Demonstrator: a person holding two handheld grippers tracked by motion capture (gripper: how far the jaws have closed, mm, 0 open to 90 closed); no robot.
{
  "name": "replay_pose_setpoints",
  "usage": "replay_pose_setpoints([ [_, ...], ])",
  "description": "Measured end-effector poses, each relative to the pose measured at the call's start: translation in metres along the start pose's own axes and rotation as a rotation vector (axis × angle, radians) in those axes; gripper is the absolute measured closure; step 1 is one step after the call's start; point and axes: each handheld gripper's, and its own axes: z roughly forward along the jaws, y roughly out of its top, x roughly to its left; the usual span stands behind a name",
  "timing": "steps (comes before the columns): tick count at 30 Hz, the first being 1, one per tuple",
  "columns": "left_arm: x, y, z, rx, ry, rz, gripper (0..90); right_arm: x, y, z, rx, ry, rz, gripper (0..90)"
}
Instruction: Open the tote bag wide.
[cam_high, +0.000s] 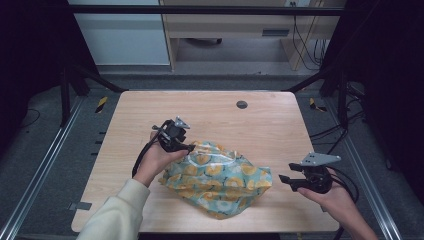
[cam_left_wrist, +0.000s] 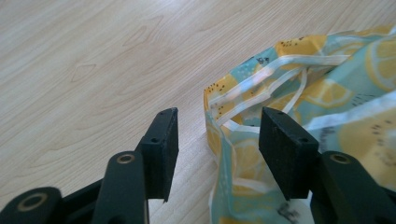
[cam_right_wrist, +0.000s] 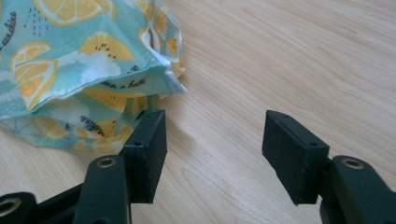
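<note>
A crumpled teal bag printed with lemon slices (cam_high: 220, 177) lies on the near half of the wooden table (cam_high: 225, 115). My left gripper (cam_high: 190, 148) is at the bag's far left corner. In the left gripper view the jaws (cam_left_wrist: 218, 116) stand apart with the bag's (cam_left_wrist: 327, 93) rim and a white strap between them, close to the right pad; the pads do not press on it. My right gripper (cam_high: 282, 179) hovers just right of the bag, pointing at it. Its jaws (cam_right_wrist: 212, 116) are open over bare wood, the bag's (cam_right_wrist: 70, 60) edge lying beside the left pad.
A round grey grommet (cam_high: 241, 104) sits in the tabletop near the far edge. Black frame posts (cam_high: 67, 95) and cables (cam_high: 345, 130) flank the table on both sides. The table's near edge lies just under the bag.
</note>
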Motion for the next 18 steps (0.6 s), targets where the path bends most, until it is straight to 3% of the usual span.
replay_pose_setpoints([
  [4,0.001,0.002,0.009,0.042,-0.008,0.001,51.5,-0.002,0.003,0.000,-0.005,-0.006,0.000,41.3],
  [6,-0.001,0.003,0.016,0.097,-0.003,0.031,61.5,-0.003,0.006,0.000,-0.007,-0.011,-0.001,41.8],
  [8,-0.002,0.003,0.019,0.118,-0.009,0.044,75.5,-0.004,0.010,0.000,-0.010,-0.014,-0.004,42.1],
  [10,-0.003,0.004,0.019,0.109,0.003,0.042,86.4,-0.004,0.012,0.000,-0.012,-0.015,-0.006,42.2],
  [12,-0.004,0.006,0.016,0.089,-0.005,0.046,90.0,-0.003,0.017,0.000,-0.021,-0.014,-0.013,42.4],
  [18,-0.011,0.011,0.000,-0.010,0.014,0.054,90.0,-0.003,0.027,0.003,-0.022,-0.022,-0.028,43.1],
])
